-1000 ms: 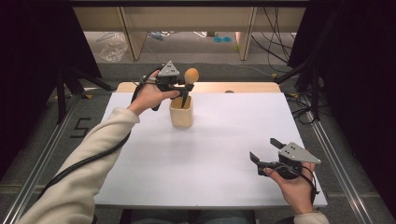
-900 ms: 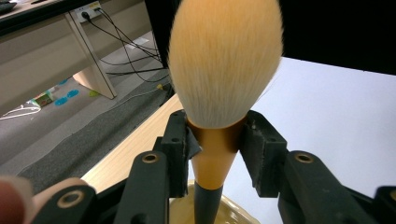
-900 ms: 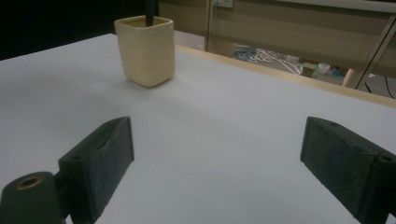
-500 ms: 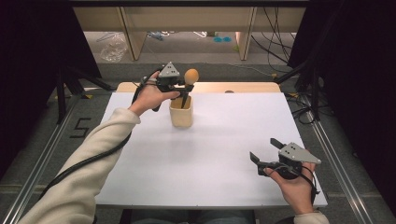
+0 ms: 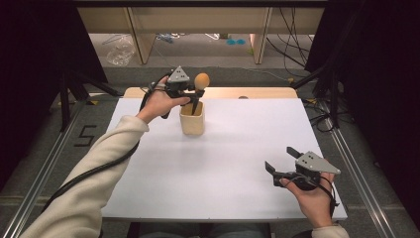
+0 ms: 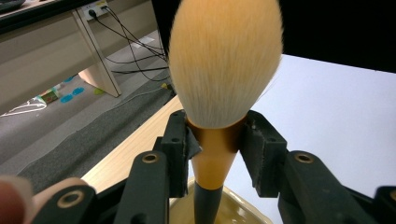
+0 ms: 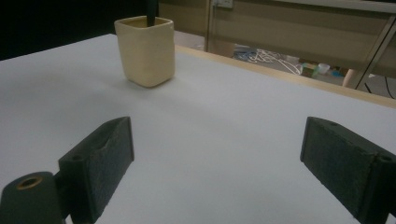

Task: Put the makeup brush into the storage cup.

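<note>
A makeup brush (image 5: pixel 201 80) with a round orange bristle head stands upright, its dark handle down inside a cream square cup (image 5: pixel 192 119) at the far middle of the white table (image 5: pixel 223 168). My left gripper (image 5: pixel 197 94) is shut on the brush just below the bristles. In the left gripper view, both pads press the brush's (image 6: pixel 224 60) golden ferrule above the cup rim (image 6: pixel 233 212). My right gripper (image 5: pixel 279 158) rests open and holds nothing near the front right. Its view shows the cup (image 7: pixel 145 51) far off with the handle (image 7: pixel 152 9) poking out.
A wooden strip (image 5: pixel 247 92) borders the table's far edge. Beyond it lie grey floor, desk legs and cables. Black curtains and metal rails flank both sides. A black cable trails from the left gripper along the person's sleeve (image 5: pixel 94 168).
</note>
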Tool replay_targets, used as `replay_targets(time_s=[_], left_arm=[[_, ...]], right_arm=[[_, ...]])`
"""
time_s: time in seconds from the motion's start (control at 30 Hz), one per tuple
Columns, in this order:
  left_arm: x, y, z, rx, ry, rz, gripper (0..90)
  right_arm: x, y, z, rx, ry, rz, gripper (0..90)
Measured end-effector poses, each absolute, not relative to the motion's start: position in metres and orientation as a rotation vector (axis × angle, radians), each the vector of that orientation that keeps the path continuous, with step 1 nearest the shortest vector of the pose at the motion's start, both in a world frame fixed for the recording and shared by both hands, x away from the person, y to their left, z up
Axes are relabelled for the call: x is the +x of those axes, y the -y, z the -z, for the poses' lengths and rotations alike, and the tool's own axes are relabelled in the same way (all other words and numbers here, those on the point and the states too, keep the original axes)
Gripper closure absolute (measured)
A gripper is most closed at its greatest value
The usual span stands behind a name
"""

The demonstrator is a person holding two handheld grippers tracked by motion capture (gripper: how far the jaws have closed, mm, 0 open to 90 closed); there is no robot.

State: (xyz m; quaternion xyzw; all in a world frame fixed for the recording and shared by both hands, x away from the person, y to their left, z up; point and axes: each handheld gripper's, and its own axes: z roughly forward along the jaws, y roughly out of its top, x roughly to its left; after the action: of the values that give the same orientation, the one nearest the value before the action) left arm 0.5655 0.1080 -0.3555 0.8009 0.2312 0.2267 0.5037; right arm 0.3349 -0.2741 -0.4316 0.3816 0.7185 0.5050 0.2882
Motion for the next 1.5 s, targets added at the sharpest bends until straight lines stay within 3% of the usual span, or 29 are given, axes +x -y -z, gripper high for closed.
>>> replay_targets(time_s=[1.5], left_arm=[[0.568,-0.109,0.37,1.932,-0.605,-0.545,64.6]], right_arm=[[0.335,0.274,0.432,1.02,-1.924,-1.345,10.9]])
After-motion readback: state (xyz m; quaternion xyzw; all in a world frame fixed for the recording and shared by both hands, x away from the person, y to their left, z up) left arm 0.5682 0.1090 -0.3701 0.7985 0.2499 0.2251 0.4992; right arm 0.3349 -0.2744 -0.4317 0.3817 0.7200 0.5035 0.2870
